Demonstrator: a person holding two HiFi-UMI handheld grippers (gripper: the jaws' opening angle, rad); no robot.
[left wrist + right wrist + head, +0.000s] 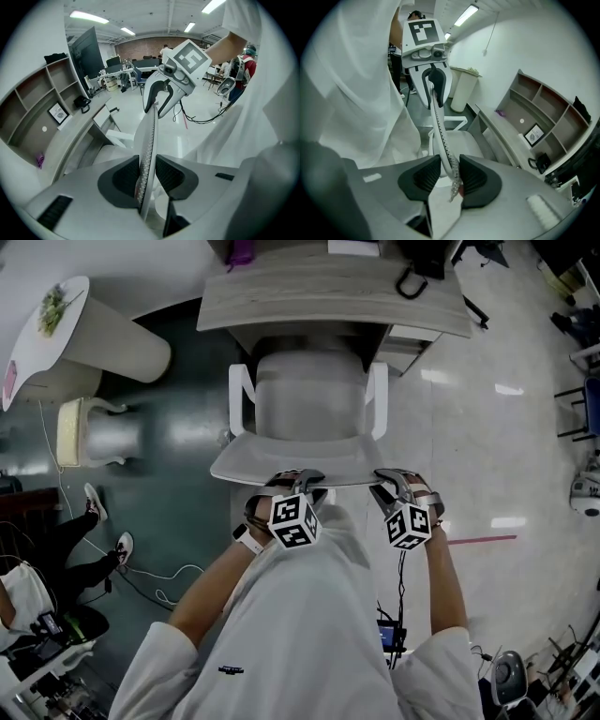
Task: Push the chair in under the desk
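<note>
The white chair (309,399) faces the grey wooden desk (328,298), its seat partly under the desktop. The thin top edge of its mesh backrest (286,463) runs just in front of me. My left gripper (298,484) is shut on that edge left of centre, and the edge (149,140) stands pinched between the dark pads. My right gripper (390,486) is shut on the same edge further right, where the backrest rim (439,133) passes between its pads. Each gripper view shows the other gripper on the far end: the right gripper (161,105) and the left gripper (434,93).
A second white chair (94,432) and a round white table (47,324) stand to the left. A seated person's legs (66,531) and floor cables (159,577) lie at lower left. A black object (412,282) sits on the desk; red tape (483,539) marks the floor at right.
</note>
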